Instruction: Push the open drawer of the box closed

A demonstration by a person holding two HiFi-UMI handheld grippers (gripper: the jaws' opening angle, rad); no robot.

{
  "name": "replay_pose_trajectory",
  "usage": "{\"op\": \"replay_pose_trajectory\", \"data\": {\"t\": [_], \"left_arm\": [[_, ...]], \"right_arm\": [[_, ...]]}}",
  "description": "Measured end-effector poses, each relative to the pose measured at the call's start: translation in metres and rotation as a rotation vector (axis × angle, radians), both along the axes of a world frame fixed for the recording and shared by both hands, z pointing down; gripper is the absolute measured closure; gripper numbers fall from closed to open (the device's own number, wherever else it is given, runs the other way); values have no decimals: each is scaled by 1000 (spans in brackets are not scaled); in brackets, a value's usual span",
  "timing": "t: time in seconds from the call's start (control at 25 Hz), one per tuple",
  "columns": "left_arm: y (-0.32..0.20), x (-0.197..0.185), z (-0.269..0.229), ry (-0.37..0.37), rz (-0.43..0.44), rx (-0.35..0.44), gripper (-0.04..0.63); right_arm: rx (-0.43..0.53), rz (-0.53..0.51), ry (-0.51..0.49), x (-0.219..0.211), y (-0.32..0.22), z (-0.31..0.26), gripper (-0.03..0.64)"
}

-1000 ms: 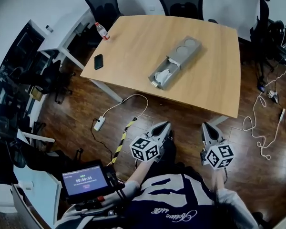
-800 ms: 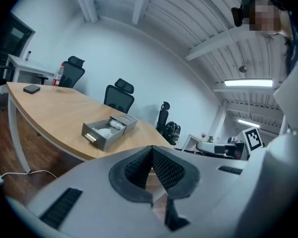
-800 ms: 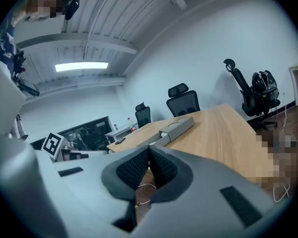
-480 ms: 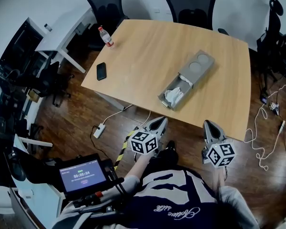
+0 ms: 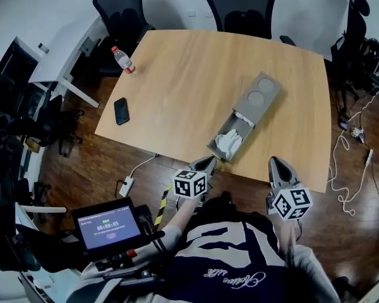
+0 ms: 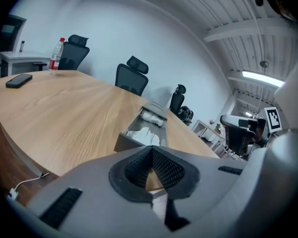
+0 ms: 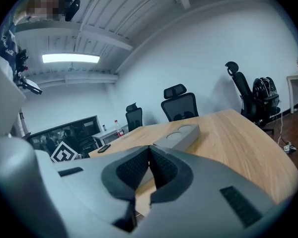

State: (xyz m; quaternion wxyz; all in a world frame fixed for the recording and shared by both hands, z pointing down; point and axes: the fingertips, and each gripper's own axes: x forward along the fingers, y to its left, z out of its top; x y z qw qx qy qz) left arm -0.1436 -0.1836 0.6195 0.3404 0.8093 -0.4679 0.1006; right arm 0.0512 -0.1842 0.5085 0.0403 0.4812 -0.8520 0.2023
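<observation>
Box [image 5: 261, 93] sitting right of centre on bench [image 5: 177, 87], drawer [image 5: 229, 142] standing open toward lower frame. Left gripper [image 5: 206, 164] and right gripper [image 5: 277, 165] hovering below the bench edge, fingers together, holding nothing.

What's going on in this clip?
A person stands at the near edge of the wooden table with a claw in each hand. The left claw and right claw are both shut and empty, short of the grey box. Its drawer is pulled out toward them, with crumpled white tissue inside; nothing touches it yet.
</observation>
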Motion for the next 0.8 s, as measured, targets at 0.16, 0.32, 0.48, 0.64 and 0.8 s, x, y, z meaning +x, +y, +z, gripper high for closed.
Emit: {"op": "replay_pose_trajectory", "data": {"t": [0.16,0.32,0.48,0.64,0.8], "left_arm": [[-2,1,20,9,16,-65,594],[-7,12,26,43,34,-78,592],[-11,17,26,68,37,-92,592],[-20,25,29,108,56,-136,593],[-45,35,33,93,86,-153,594]], "right_arm": [[-28,31,23,7,-2,8,618],[-50,56,31,16,-6,13,618],[-67,51,31,17,-11,16,618],[-80,25,28,21,-35,25,618],[-92,-17,16,18,-73,32,618]]}}
